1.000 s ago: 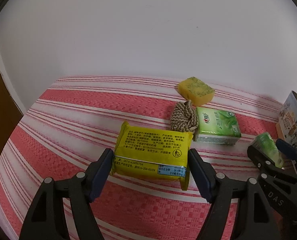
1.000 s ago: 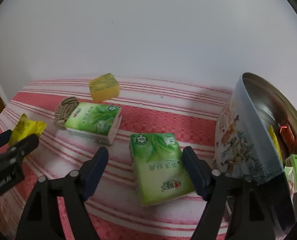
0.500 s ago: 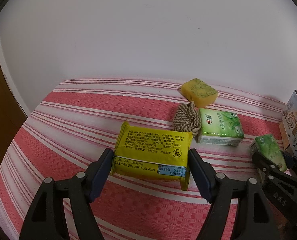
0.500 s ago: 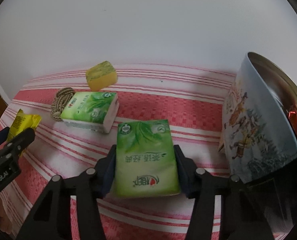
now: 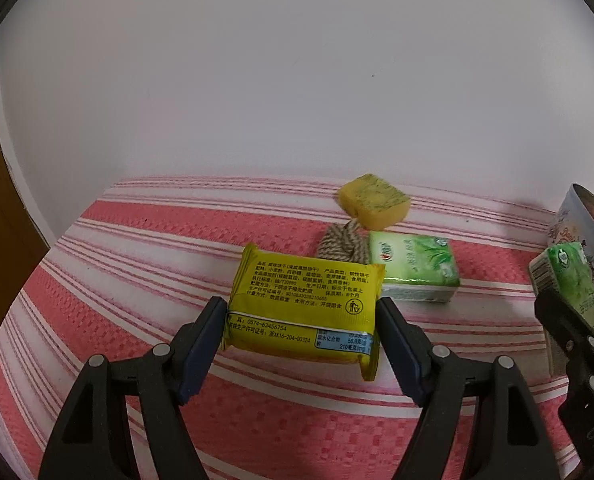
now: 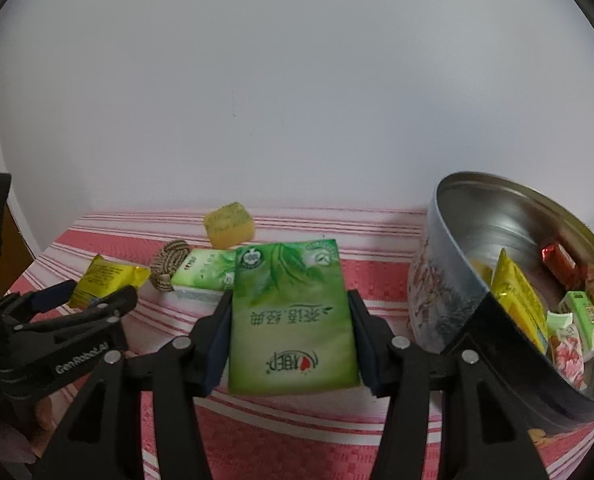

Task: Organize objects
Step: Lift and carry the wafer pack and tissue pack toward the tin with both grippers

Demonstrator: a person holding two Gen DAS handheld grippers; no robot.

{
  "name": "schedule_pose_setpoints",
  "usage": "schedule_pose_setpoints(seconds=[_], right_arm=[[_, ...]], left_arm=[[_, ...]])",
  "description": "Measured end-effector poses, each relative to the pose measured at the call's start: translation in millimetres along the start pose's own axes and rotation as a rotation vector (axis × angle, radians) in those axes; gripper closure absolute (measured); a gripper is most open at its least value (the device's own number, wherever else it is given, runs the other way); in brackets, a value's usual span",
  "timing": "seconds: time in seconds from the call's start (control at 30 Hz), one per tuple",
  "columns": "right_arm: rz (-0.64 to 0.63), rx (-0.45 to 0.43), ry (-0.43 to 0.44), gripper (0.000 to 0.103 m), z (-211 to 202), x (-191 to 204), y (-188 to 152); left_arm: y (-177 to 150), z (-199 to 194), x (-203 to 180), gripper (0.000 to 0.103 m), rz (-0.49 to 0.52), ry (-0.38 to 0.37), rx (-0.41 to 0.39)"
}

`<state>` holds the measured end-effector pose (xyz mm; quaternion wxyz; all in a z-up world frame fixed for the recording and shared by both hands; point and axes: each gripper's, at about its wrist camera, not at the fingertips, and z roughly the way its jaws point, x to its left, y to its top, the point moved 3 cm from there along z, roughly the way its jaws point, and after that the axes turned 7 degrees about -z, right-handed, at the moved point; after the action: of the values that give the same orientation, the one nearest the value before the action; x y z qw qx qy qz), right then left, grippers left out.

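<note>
Two green tissue pks [image 6: 293, 316], leaf print

The held green tissue pack [image 6: 293, 316] is hiding part of the second green tissue pack [image 6: 203, 274] behind it. The round printed metal tin [image 6: 449, 280] is running off the frame's right edge, its wall covering the lower parts of the packets inside. Small print on the yellow foil snack packet [image 5: 305, 304] is staying mostly illegible.
</note>
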<state>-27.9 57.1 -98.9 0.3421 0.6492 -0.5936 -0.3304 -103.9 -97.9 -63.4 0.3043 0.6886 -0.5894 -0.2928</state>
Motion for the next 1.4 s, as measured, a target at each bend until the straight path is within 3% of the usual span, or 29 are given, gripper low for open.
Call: schedule_pose_setpoints(seconds=[0.5, 0.8, 1.17, 1.4], right_arm=[[-0.074, -0.064, -0.001, 0.049, -13, 9, 4], [-0.065, -0.051, 0.020, 0.049, -18, -1, -5], [-0.074, -0.061, 0.026, 0.049, -25, -13, -7], [-0.085, -0.057, 0.028, 0.049, -33, -11, -13]], left_arm=[[8, -8, 14, 0.026, -0.069, 0.002, -0.057], [16, -11, 47, 0.026, -0.185, 0.102, -0.110], [6, -8, 19, 0.026, -0.120, 0.038, -0.112], [8, -15, 33, 0.026, -0.128, 0.026, -0.113]])
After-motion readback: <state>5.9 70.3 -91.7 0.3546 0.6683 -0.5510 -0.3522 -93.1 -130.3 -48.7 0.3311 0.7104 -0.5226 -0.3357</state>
